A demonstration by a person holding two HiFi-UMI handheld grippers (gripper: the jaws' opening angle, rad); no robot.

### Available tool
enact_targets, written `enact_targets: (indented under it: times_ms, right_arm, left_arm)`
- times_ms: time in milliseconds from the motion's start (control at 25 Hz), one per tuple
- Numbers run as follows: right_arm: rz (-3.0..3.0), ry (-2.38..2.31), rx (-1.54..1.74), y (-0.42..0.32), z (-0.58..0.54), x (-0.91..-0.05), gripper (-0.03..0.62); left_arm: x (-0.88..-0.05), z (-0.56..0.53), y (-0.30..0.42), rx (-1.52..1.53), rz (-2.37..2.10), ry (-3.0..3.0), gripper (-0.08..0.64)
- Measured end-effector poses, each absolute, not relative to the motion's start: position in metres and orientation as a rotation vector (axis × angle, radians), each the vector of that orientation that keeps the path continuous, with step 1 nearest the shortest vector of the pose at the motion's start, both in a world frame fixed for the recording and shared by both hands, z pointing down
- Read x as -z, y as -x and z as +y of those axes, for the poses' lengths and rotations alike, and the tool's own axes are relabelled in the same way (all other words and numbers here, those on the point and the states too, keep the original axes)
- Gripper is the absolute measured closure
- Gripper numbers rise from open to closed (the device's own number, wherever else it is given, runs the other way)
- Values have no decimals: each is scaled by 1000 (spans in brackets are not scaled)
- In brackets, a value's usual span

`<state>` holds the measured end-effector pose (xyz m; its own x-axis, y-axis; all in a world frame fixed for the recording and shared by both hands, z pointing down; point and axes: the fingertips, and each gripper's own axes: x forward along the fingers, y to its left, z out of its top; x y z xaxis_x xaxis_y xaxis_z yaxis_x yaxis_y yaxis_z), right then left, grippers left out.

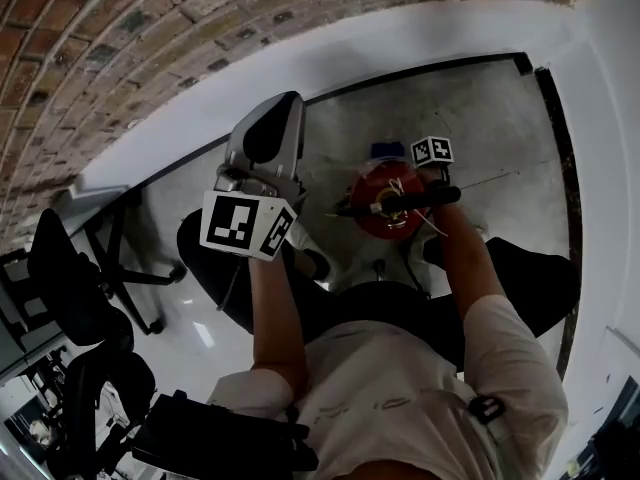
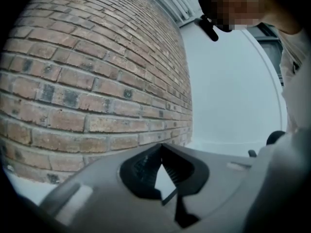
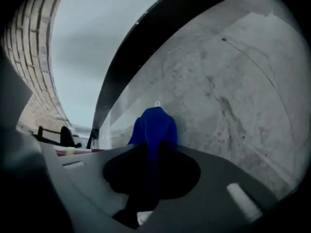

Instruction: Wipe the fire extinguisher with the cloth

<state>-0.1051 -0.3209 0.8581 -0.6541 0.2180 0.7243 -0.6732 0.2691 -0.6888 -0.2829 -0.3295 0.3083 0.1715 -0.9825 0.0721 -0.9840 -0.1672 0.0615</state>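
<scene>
From above, the red fire extinguisher [image 1: 385,203] stands on the floor between the person's feet, its black handle across the top. My right gripper [image 1: 402,157] sits just behind the extinguisher's top and is shut on a blue cloth [image 1: 383,150]. In the right gripper view the blue cloth [image 3: 154,126] sticks out past the closed jaws of the right gripper [image 3: 151,152], and a strip of the red extinguisher [image 3: 73,152] shows at the left. My left gripper [image 1: 268,128] is held up to the left, away from the extinguisher. Pointing at a brick wall, the left gripper [image 2: 162,149] is shut and holds nothing.
A brick wall [image 2: 87,72] and a white wall [image 1: 420,38] meet the grey concrete floor [image 1: 480,118] at a black baseboard. Black office chairs [image 1: 75,298] stand at the left. The person's legs flank the extinguisher.
</scene>
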Motion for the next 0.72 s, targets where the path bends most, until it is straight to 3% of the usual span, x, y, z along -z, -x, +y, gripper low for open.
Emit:
enact_targets:
  times_ms: [120,280,480,600,720]
  right_arm:
    - [-1920,-139,-1545,131,-344,-777,534]
    - [-2146,278,-1709,153,-374,-585,533]
    - [-2436,790,-1261,155,-361,-401,533]
    - [-2420,1022,-1179,164,-328,-349,534]
    - [-2231,1079,-1133,171,-293,-380,534]
  left_arm:
    - [-290,-328,285,13,-1978,-2364,560]
    - [-269,-326,284,83,-1980,-2399,560]
    - [-258,-319,283,160,-1974,-2411,560]
    - [-256,-314,285,170,-1980,-2410,560]
    - [-261,-309,288,163,-1989,-2391,560]
